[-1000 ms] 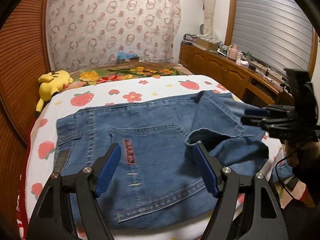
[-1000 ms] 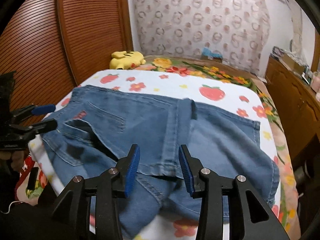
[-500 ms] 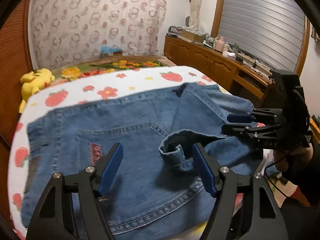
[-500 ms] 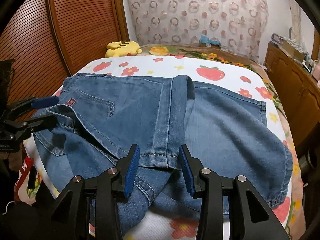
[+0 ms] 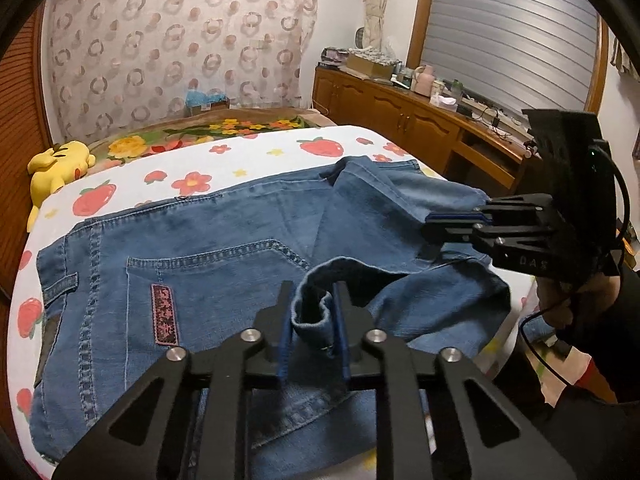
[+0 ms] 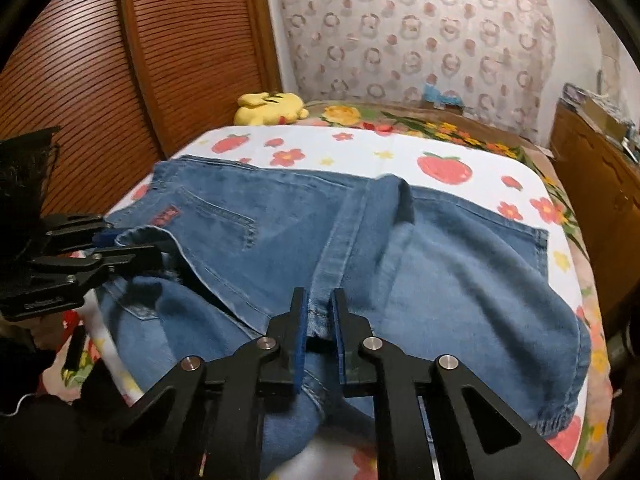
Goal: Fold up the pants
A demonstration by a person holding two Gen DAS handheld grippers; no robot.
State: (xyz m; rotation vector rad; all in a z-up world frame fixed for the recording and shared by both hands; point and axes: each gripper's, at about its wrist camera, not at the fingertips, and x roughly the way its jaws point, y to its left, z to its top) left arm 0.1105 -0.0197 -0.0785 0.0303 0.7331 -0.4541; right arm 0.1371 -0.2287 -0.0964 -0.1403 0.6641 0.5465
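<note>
We see the jeans [image 5: 200, 280] spread across the bed [image 5: 256, 156], back pocket up, one leg doubled over the seat. Our left gripper [image 5: 310, 312] is closing on a rolled hem of denim that sits between its blue pads — the cloth bunches there, just right of the pink pocket label [image 5: 164, 314]. Our right gripper [image 6: 318, 312] is pressed together on the thick seam at the near edge of the jeans, denim pinched between its pads. In the left wrist view the right gripper shows at the jeans' right side, its pads together on a fold. A yellow plush [image 6: 272, 108] lies at the far left of the bed, well apart from the jeans.
</note>
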